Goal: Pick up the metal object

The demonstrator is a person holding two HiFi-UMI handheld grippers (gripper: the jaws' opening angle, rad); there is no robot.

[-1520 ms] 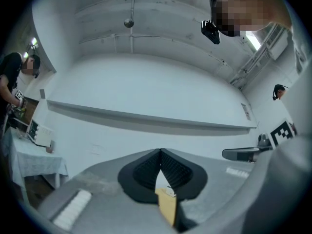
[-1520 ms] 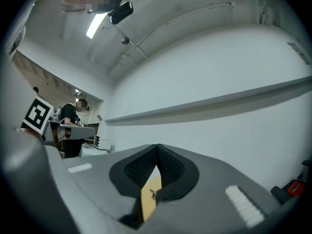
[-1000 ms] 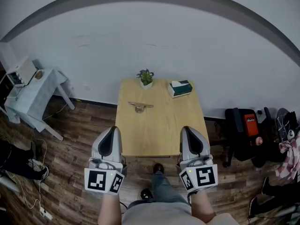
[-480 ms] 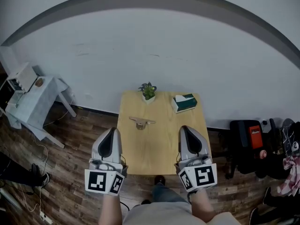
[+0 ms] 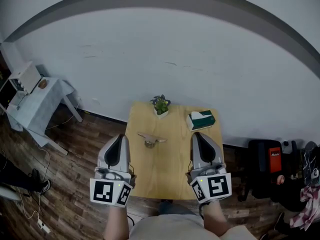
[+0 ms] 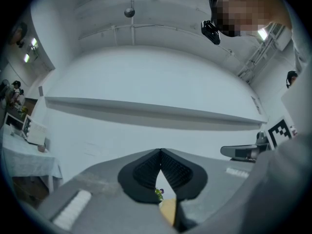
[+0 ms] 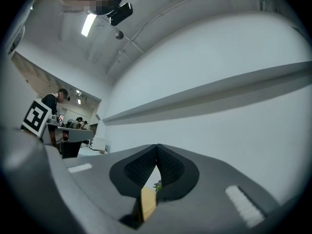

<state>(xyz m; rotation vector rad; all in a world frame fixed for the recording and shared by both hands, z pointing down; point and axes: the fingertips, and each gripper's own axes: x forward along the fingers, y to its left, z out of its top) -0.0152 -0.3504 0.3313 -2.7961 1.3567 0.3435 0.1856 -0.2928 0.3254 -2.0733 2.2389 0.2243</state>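
metal piece (image 5: pixel 150 140) lies on the counter (image 5: pixel 170 176) near the plant (image 5: pixel 160 104), well ahead of the left claw (image 6: pixel 160 155) and right claw (image 7: pixel 156 149), both clenched empty, so reaching in without spreading first would likely just shove it away.

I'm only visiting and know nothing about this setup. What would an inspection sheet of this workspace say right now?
Surface: small wooden table, mostly bare, against a white wall.
Job's things: metal object lying on the table's left half, untouched.
Clutter: potted plant and tissue box at the far edge.
Grippers: left gripper and right gripper both shut, empty, short of the metal object.
Cables: white cable on the floor at left.
Surroundings: white side table at left, black bags at right, wooden floor.
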